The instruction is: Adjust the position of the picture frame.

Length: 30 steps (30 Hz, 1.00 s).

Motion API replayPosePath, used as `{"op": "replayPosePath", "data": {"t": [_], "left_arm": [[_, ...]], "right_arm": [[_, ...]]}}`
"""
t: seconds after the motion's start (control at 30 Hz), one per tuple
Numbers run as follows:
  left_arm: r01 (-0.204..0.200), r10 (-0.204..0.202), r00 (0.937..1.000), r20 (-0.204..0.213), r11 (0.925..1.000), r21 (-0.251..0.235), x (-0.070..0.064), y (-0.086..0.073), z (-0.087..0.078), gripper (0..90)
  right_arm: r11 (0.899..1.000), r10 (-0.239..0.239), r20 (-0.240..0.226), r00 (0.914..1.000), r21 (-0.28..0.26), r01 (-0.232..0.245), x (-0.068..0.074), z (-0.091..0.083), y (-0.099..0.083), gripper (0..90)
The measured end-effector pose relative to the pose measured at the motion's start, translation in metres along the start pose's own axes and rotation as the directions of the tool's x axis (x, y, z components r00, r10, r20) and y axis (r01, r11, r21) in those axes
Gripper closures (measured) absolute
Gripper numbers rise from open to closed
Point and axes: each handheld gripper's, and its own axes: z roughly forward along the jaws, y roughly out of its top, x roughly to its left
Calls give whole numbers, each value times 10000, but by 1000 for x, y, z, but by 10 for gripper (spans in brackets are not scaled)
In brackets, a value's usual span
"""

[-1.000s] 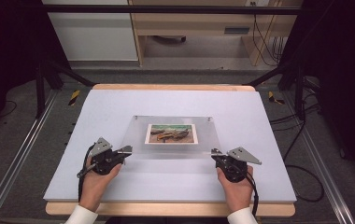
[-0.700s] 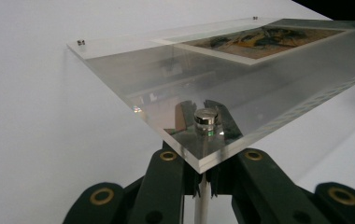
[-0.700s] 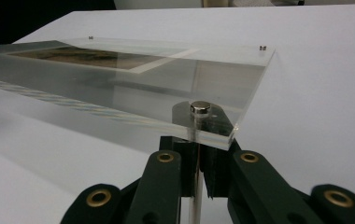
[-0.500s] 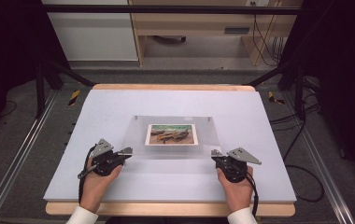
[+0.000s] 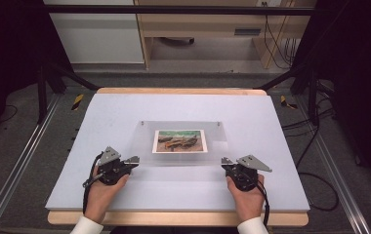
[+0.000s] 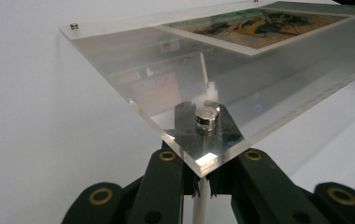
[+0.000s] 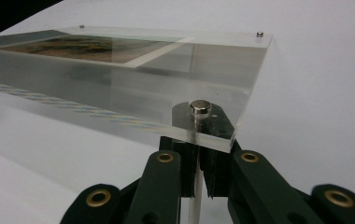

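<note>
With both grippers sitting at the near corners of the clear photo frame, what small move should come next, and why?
Probably a small, level lift with both hands together. The left gripper and right gripper each have their jaws closed on a near corner of the acrylic frame, just under the corner studs. The photo is sandwiched inside, so keeping it level should prevent twisting.

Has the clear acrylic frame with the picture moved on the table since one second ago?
No. In the high view the acrylic frame sits at the same place against the table's far wooden edge, with the left gripper and right gripper at its near corners.
</note>
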Motion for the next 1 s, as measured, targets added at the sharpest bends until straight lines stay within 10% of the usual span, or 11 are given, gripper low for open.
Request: {"op": "replayPosePath", "data": {"t": [1.0], "left_arm": [[-81,98,9996,-277,9982,587,-3,-4,4,831]], "right_arm": [[9984,160,25,9999,542,-161,-1,4,-7,841]]}}
